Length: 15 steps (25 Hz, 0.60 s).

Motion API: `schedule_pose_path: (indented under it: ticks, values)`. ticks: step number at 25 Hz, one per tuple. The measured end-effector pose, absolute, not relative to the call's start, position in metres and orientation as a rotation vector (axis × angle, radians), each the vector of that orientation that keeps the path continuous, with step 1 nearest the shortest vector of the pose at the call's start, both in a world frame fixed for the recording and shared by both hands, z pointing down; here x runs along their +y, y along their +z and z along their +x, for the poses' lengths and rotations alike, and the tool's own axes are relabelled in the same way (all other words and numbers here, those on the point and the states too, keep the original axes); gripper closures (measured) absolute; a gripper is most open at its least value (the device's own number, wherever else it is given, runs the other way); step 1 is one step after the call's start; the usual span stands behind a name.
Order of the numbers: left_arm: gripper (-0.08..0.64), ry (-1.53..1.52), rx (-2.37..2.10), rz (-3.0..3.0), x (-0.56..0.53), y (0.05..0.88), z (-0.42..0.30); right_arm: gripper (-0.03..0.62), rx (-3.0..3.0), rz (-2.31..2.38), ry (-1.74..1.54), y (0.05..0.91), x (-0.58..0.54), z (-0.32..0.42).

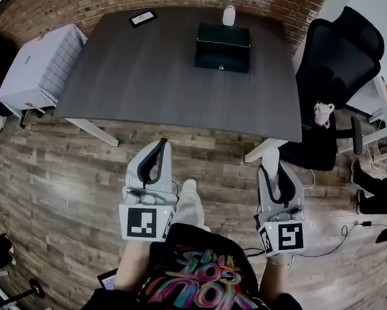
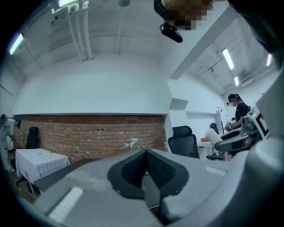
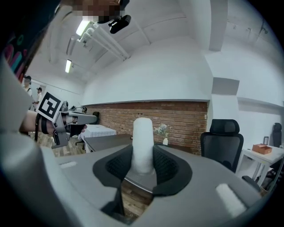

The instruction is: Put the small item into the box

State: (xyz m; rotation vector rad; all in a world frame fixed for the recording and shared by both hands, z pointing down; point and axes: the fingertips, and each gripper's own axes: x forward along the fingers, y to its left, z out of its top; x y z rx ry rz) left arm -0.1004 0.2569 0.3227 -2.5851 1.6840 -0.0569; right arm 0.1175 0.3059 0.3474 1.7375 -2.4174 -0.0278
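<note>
A dark rectangular box (image 1: 223, 47) stands open at the far middle of the dark table (image 1: 153, 79). The small item (image 3: 143, 146), a white upright cylinder, is clamped between the jaws of my right gripper (image 1: 278, 171), which is shut on it. That gripper hovers over the wooden floor, short of the table's near edge and to the right. My left gripper (image 1: 160, 151) is level with it on the left; its jaws are pressed together with nothing between them. Both grippers are well short of the box.
A white vase (image 1: 229, 15) with flowers stands just behind the box, and a flat dark device (image 1: 142, 18) lies at the table's far left. A black office chair (image 1: 335, 62) stands right of the table, and a white checked unit (image 1: 42, 65) stands to its left.
</note>
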Motion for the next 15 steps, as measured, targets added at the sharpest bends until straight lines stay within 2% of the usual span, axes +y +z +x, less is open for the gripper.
schedule_pose_path:
  ticks: [15]
  values:
    - [0.558,-0.056,1.655,-2.620,0.077,0.322,-0.135,0.456,-2.337,1.826,-0.039,0.335,0.142,0.098]
